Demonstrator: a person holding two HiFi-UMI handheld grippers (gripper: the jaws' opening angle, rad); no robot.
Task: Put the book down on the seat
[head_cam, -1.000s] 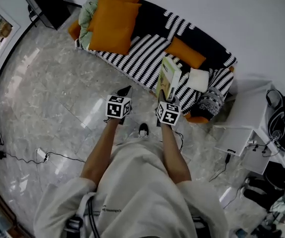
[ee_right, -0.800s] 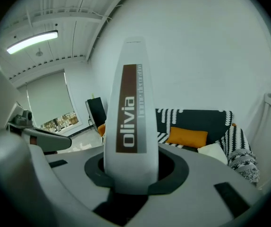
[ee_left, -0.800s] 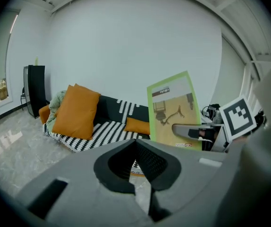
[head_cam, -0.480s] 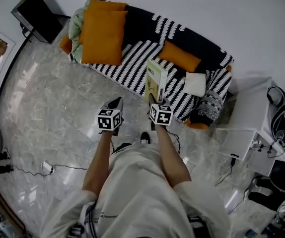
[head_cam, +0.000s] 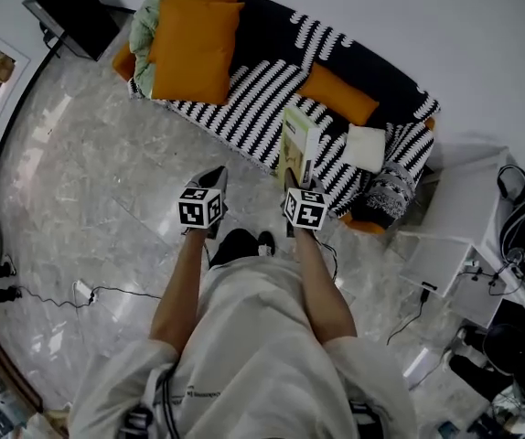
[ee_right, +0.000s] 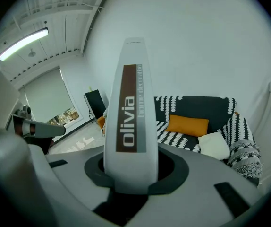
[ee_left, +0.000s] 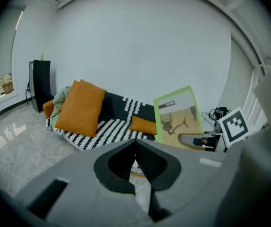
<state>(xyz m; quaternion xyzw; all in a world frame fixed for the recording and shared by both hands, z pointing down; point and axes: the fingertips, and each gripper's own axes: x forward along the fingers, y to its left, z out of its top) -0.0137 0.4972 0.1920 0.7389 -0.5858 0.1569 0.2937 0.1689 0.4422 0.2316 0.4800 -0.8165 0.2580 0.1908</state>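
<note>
Right gripper view: the right gripper point(ee_right: 131, 176) has its jaws clamped on the lower end of the book point(ee_right: 128, 103), which stands on end with its spine facing the camera. The left gripper point(ee_left: 135, 143) looks closed tip to tip with nothing between, though the pads sit in shadow and I wouldn't swear to it. From above, the book hangs upright over the front edge of the striped seat point(head_cam: 244, 117), not yet resting on it, with the small orange cushion point(head_cam: 338, 97) and the white cushion point(head_cam: 366, 148) just beyond. The worry is that narrow hold at one end. A tall book pinched low can swing in the jaws. If it is let go while still upright and this close to the edge, I'd expect it to tip forward and slide off onto the marble floor point(head_cam: 107, 181). It wants laying flat, further in. Compared with a second ago, both hands have sunk a little toward the couch, the book keeps the same upright pose, and the grip is unchanged.
</note>
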